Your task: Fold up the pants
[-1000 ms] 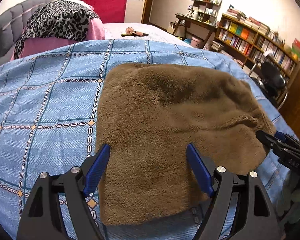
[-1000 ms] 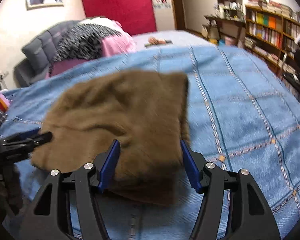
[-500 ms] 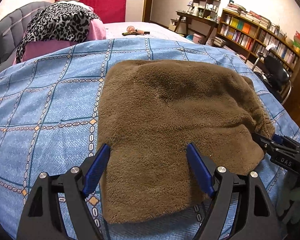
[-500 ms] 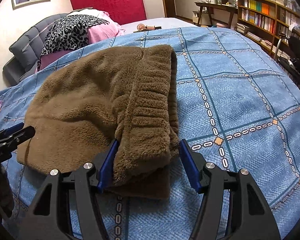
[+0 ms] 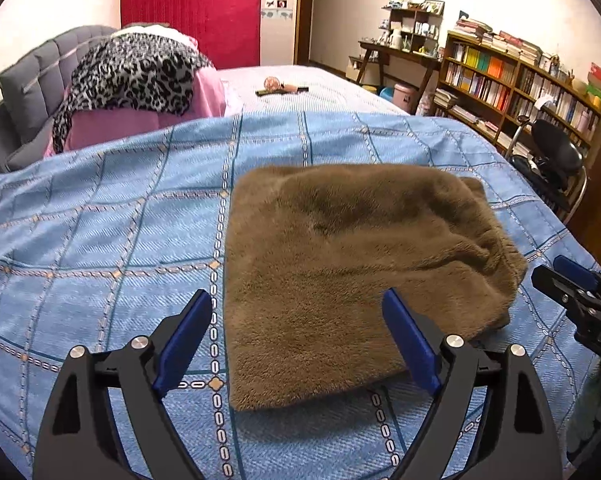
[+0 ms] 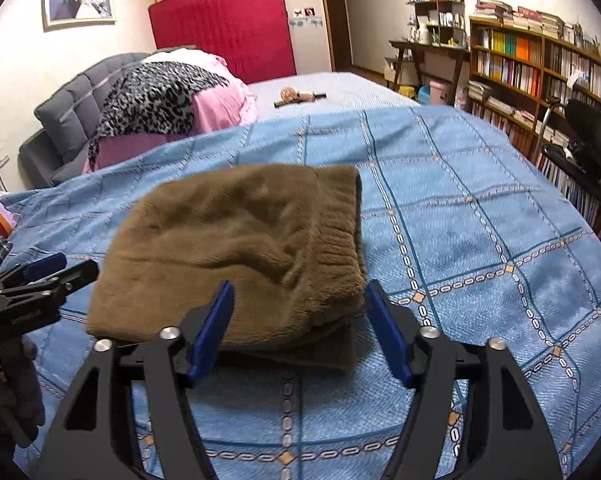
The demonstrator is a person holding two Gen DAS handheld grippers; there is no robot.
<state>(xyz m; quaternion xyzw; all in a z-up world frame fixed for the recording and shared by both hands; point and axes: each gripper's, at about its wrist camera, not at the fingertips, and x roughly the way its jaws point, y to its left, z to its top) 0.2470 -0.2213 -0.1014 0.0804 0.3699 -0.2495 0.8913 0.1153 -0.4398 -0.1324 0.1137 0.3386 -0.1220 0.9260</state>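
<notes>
Brown fleece pants (image 5: pixel 352 272) lie folded into a thick, roughly square bundle on the blue checked bedspread (image 5: pixel 100 240), near its front edge. By the look of the deep pile they are soft, limp and fairly light, with a grippy nap; they should sag and slide open if lifted by one layer only. The ribbed waistband (image 6: pixel 336 232) runs along the bundle's right side, stacked over lower layers that stick out at the near right corner. A sound hold would pinch all the layers together at the two near corners, or at the folded edge, not the loose top flap.

The left gripper (image 5: pixel 300 344) hangs above the near left part of the bundle, its jaws wide and just opened further, pads clear of the cloth. The right gripper (image 6: pixel 300 332) hangs over the near right corner, jaws likewise just widened, nothing held.

No container stands on the bed. Farther off, a bookcase (image 6: pixel 540 64) holds rows of books, and a pink bin (image 5: pixel 404 96) sits on the floor, contents unseen.
</notes>
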